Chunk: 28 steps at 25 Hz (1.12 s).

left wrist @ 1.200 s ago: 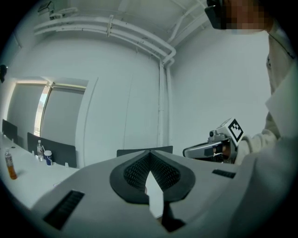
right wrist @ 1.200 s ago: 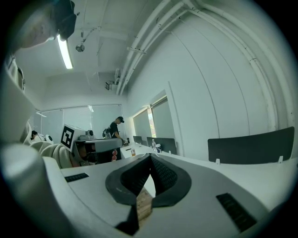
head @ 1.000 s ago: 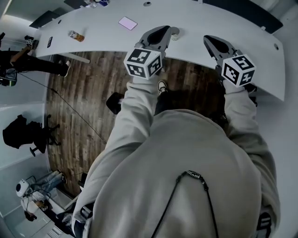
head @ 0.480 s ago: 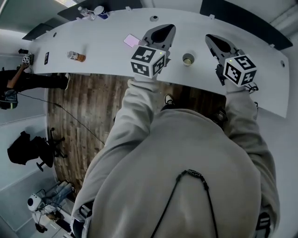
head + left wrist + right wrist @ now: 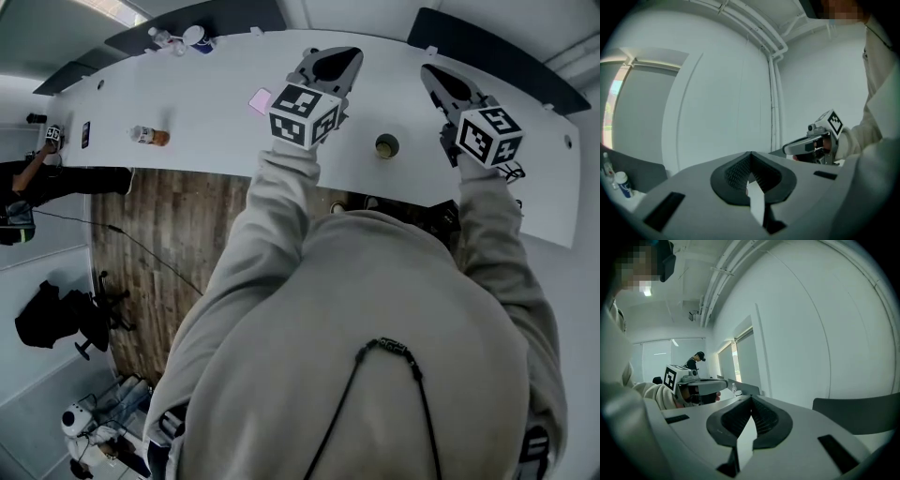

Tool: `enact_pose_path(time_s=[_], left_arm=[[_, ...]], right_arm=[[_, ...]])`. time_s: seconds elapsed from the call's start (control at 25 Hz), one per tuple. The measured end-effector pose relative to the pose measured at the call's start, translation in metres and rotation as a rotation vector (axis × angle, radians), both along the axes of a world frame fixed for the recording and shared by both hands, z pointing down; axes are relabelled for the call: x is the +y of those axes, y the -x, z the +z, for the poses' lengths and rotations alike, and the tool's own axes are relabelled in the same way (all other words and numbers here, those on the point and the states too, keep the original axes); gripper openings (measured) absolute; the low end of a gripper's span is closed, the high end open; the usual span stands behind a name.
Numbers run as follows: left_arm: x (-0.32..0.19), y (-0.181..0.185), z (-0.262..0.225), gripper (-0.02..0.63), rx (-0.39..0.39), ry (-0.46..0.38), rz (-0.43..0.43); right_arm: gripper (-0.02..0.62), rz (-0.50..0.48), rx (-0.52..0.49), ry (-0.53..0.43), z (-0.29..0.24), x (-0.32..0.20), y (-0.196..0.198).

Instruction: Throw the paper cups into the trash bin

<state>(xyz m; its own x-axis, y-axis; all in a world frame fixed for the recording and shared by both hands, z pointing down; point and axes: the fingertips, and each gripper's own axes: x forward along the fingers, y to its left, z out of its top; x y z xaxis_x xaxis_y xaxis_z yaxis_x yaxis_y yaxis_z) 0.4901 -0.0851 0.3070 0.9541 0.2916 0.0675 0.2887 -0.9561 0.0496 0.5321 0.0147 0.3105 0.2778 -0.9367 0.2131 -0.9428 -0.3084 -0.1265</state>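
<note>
table [image 5: 216, 131] smooth matt white, floor [image 5: 159, 244] grained wood planks, hoodie [image 5: 375, 309] soft matt cloth, left gripper [image 5: 751, 155] matt grey plastic, ribbed dark pads [image 5: 736, 172].

A long white tabletop [image 5: 187, 112] curves across the room, its near edge lying over a floor [image 5: 159, 253] of dark wooden planks. Beyond its far edge stand dark chair backs [image 5: 487, 52]. A black office chair [image 5: 61, 314] stands on a paler area off the tabletop's left end, well apart from it. A thin cable [image 5: 141, 246] trails over the planks near that chair. The walls [image 5: 726, 93] are plain white. Pipes [image 5: 774, 103] climb one corner and bend away along the ceiling. A window [image 5: 608, 112] shows daylight past the tabletop's left end. More windows [image 5: 740, 359] line a side wall, and a ceiling light strip [image 5: 675, 342] glows beyond them.
</note>
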Motion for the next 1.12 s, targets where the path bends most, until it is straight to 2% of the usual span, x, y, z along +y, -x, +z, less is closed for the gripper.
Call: enact_pose_path(time_s=[0.12,0.32,0.56,0.88,1.12], left_arm=[[-0.022,-0.004,0.001,0.0,0.008,0.023,-0.047],[-0.046,-0.008,-0.005,0.0,0.007,0.027,-0.09],[-0.041,-0.006,0.005,0.0,-0.022,0.01,-0.08],[-0.039,-0.006,0.034,0.0,-0.076,0.043,-0.084],[-0.033,-0.013,0.065,0.0,-0.13,0.061,-0.075]], right_arm=[[0.018,-0.023,0.003,-0.016,0.001,-0.023,-0.016],[0.018,-0.078,0.023,-0.008,-0.004,-0.046,-0.02],[0.018,-0.101,0.002,0.02,0.008,-0.053,-0.019],[0.018,-0.096,-0.044,0.059,0.037,-0.049,-0.022],[0.018,-0.098,-0.094,0.124,0.069,-0.046,-0.024]])
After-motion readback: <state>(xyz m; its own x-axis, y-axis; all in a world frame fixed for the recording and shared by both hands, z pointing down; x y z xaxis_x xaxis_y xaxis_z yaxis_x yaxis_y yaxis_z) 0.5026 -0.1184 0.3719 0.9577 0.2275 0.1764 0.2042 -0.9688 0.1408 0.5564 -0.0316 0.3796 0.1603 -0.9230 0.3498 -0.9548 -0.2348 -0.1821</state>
